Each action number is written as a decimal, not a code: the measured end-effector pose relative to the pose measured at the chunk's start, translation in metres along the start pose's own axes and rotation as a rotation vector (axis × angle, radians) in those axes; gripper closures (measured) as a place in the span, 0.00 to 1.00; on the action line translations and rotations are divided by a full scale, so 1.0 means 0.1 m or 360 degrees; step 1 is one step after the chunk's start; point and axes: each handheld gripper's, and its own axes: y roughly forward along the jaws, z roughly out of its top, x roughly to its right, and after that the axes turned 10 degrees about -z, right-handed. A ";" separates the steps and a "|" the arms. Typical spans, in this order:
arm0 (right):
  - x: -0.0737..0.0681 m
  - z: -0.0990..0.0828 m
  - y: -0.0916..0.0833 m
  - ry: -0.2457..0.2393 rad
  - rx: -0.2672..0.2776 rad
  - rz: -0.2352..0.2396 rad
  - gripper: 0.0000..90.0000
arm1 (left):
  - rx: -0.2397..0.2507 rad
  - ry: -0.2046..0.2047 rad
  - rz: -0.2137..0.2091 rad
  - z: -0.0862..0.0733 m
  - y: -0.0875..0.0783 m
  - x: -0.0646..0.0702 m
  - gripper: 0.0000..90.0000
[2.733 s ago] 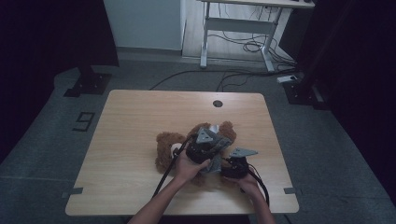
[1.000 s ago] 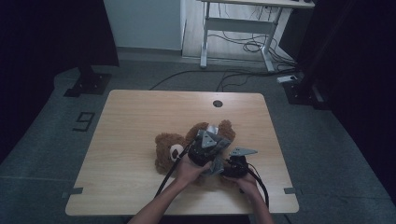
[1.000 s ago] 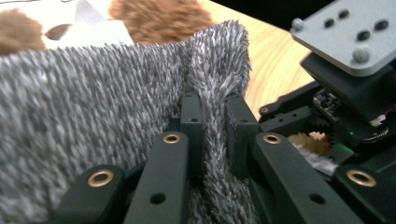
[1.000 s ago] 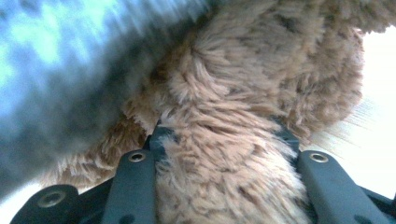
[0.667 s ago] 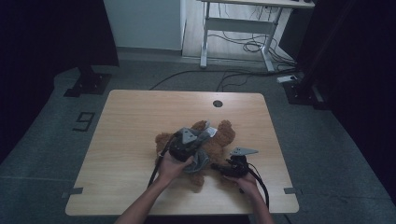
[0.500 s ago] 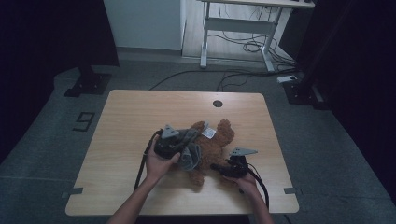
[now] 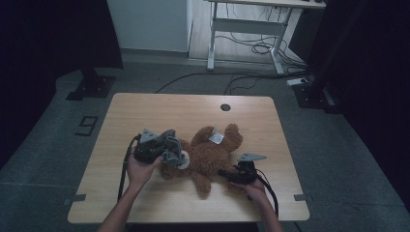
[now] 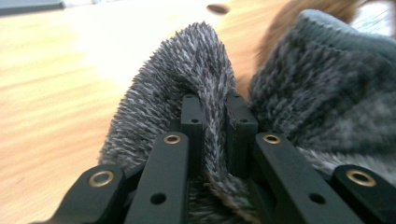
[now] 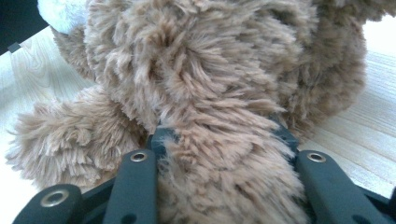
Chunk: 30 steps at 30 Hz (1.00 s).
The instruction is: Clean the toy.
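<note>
A brown teddy bear (image 7: pixel 212 153) lies on the wooden table (image 7: pixel 159 108), with a white tag (image 7: pixel 217 138) on it. At its left end, by the head, hangs a grey fuzzy garment (image 7: pixel 172 155). My left gripper (image 7: pixel 168 152) is shut on it. In the left gripper view the jaws (image 8: pixel 215 109) pinch a fold of the grey fabric (image 8: pixel 196 60), with brown fur (image 8: pixel 289 14) behind. My right gripper (image 7: pixel 224 173) is shut on a limb at the bear's right side. In the right gripper view the brown limb (image 9: pixel 219 116) fills the gap between the jaws of the right gripper (image 9: pixel 224 135).
A round cable hole (image 7: pixel 225 107) sits near the table's far edge. Beyond the table stand a white desk frame (image 7: pixel 244 29) with cables (image 7: pixel 261 48) on the floor and a black stand base (image 7: pixel 92 84) at left. A "9" mark (image 7: pixel 87 125) is on the floor.
My left gripper has moved left across the table with the grey garment, from over the bear's body to beside its head. The right gripper has stayed put on the limb.
</note>
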 end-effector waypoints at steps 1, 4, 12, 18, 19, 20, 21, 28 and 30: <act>0.00 0.00 0.00 -0.0001 0.0002 0.0000 0.65 | -0.0015 -0.0009 0.0007 -0.05 0.00 -0.03 0.89; 0.01 0.00 0.01 0.0007 0.0002 0.0008 0.65 | -0.0046 -0.0023 0.0047 -0.17 0.03 -0.07 0.89; 0.01 -0.01 0.01 0.0027 0.0003 0.0005 0.65 | -0.0200 -0.0124 0.0035 -0.41 0.22 -0.20 0.89; 0.02 -0.01 0.01 0.0026 0.0000 0.0002 0.65 | -0.0180 -0.0134 0.0039 -0.41 0.24 -0.20 0.89; 0.02 -0.01 0.01 0.0029 0.0001 0.0003 0.65 | -0.0119 -0.0107 0.0041 -0.29 0.16 -0.15 0.89; 0.02 -0.01 0.01 0.0033 0.0000 0.0001 0.65 | -0.0083 -0.0086 0.0035 -0.22 0.11 -0.11 0.89; 0.03 -0.01 0.01 0.0038 -0.0003 -0.0004 0.65 | -0.0045 -0.0059 0.0036 -0.15 0.06 -0.06 0.89; 0.07 -0.03 0.02 0.0071 -0.0033 -0.0037 0.66 | 0.0148 0.0129 0.0002 0.21 -0.14 0.35 0.89; 0.08 -0.03 0.01 0.0078 -0.0041 -0.0046 0.66 | 0.0157 0.0184 0.0013 0.27 -0.17 0.43 0.89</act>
